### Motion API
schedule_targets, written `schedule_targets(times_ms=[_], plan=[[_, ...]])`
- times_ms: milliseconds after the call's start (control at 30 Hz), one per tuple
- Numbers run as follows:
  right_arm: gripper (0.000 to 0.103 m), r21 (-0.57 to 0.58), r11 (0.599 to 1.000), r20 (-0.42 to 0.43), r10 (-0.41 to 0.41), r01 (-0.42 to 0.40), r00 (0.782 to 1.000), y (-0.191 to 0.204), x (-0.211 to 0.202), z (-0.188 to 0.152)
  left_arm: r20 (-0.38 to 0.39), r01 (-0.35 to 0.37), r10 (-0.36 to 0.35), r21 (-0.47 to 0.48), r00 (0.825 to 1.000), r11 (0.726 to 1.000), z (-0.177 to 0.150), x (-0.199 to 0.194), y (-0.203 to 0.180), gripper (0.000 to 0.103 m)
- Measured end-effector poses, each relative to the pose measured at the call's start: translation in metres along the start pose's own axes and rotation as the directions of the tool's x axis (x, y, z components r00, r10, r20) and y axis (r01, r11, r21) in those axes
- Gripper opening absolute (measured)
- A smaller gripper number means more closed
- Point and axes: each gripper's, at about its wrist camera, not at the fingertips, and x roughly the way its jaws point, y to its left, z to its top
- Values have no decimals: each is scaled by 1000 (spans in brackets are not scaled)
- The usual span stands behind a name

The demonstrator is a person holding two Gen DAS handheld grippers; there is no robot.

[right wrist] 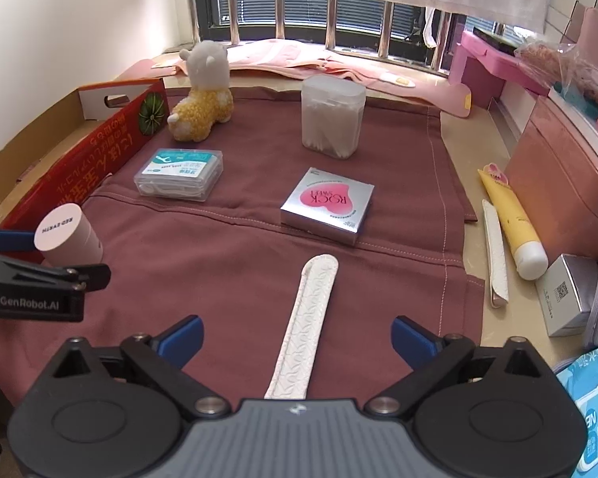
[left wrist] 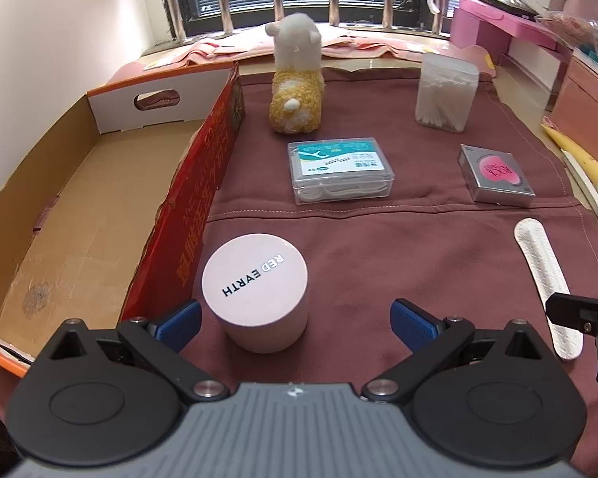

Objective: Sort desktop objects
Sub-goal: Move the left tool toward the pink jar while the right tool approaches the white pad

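On the counter's maroon cloth (left wrist: 378, 239) | cardboard box (left wrist: 79, 199) at left, nothing visible inside | left gripper (left wrist: 295, 322) spread wide around pink jar (left wrist: 255, 290), not touching | right gripper (right wrist: 295, 338) released over white strip (right wrist: 307, 318) | step: first pickup; next: clench on jar, lift over box wall.

Cardboard box (left wrist: 79, 199) sits left of the cloth (left wrist: 378, 239); jar (left wrist: 255, 283) right beside it, floss case (left wrist: 341, 169) behind, plush (left wrist: 297, 79) probably furthest back.

two white sleeves (right wrist: 307, 322), one jar (left wrist: 255, 286)
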Motion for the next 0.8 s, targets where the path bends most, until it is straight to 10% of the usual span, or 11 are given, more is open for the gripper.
schedule_targets(times_ms=[800], plan=[[83,19,1000,-69,2,0,998,-2,16,-2,74,-201,200,9,977,979,-2,19,-28,97]])
